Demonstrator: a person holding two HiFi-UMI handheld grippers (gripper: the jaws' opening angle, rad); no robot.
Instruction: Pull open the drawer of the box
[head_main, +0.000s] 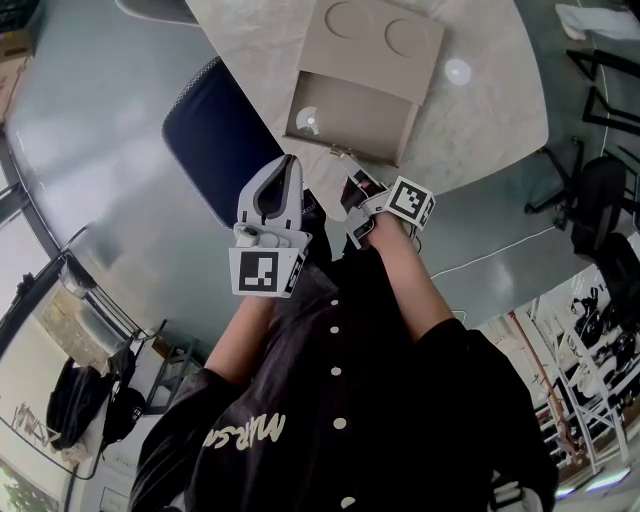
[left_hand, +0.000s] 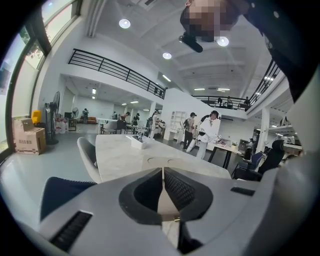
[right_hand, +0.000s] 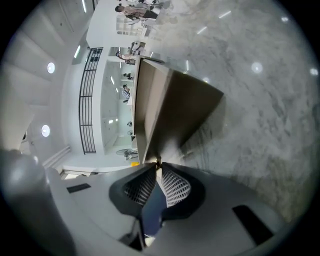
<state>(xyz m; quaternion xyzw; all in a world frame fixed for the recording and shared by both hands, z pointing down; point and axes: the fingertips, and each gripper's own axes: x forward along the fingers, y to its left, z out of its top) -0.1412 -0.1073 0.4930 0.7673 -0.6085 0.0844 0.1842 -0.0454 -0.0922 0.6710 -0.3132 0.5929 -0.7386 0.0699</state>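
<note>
A beige box (head_main: 375, 45) with two round recesses in its top stands on the marble table (head_main: 490, 110). Its drawer (head_main: 350, 125) is slid out toward me, past the table's near edge. My right gripper (head_main: 347, 165) reaches up to the drawer's front and is shut on the small metal handle (head_main: 340, 152). In the right gripper view the jaws (right_hand: 157, 164) meet on that handle at the brown drawer front (right_hand: 170, 115). My left gripper (head_main: 290, 160) hovers just left of the drawer, shut and empty; its tips (left_hand: 162, 170) touch.
A dark blue chair (head_main: 215, 140) sits tucked at the table's near left edge, right beside the left gripper. Black office chairs (head_main: 600, 190) and a white cable (head_main: 500, 250) are on the floor to the right. A white tray (left_hand: 137, 142) lies far down the table.
</note>
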